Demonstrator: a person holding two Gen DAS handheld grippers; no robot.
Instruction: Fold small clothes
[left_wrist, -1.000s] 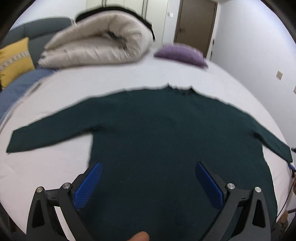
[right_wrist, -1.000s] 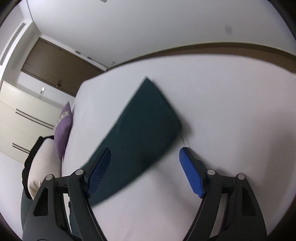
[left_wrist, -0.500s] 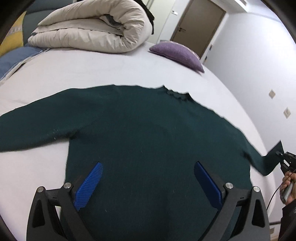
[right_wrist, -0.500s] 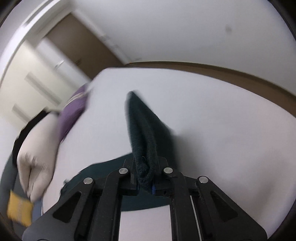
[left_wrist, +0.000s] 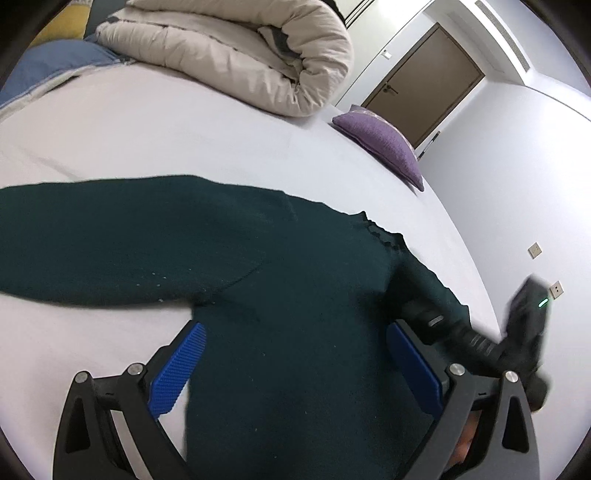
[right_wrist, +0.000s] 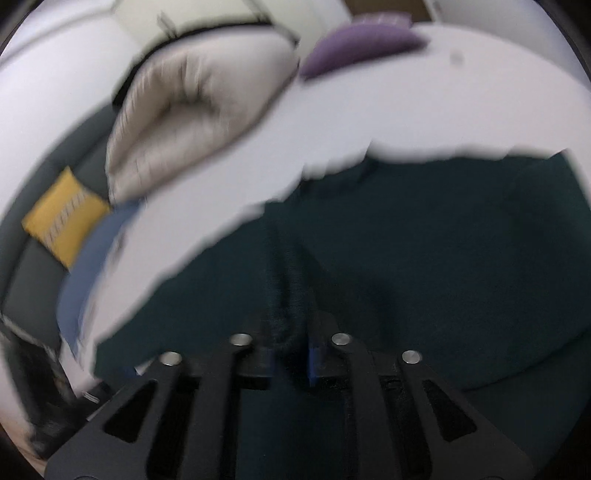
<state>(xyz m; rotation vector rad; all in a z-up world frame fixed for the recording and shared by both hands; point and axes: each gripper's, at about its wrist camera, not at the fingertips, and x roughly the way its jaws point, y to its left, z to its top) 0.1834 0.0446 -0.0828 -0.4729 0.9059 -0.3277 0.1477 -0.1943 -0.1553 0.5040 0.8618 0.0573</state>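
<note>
A dark green knit sweater (left_wrist: 288, 295) lies flat on the white bed (left_wrist: 184, 140), its left sleeve (left_wrist: 92, 236) stretched out to the left. My left gripper (left_wrist: 295, 362) is open and hovers low over the sweater's body. My right gripper (right_wrist: 290, 354) is shut on the sweater's right sleeve (right_wrist: 288, 302) and holds it over the sweater's body (right_wrist: 443, 266). The right gripper's black body also shows in the left wrist view (left_wrist: 480, 343), blurred, at the right.
A rolled beige duvet (left_wrist: 240, 55) and a purple cushion (left_wrist: 380, 144) lie at the far end of the bed. A yellow cushion (right_wrist: 62, 218) sits on a grey sofa to the left. A brown door (left_wrist: 421, 92) stands beyond.
My right gripper shut on the right sleeve's end, lifted it and carried it inward over the sweater's body. My left gripper moved lower and left over the sweater, staying open.
</note>
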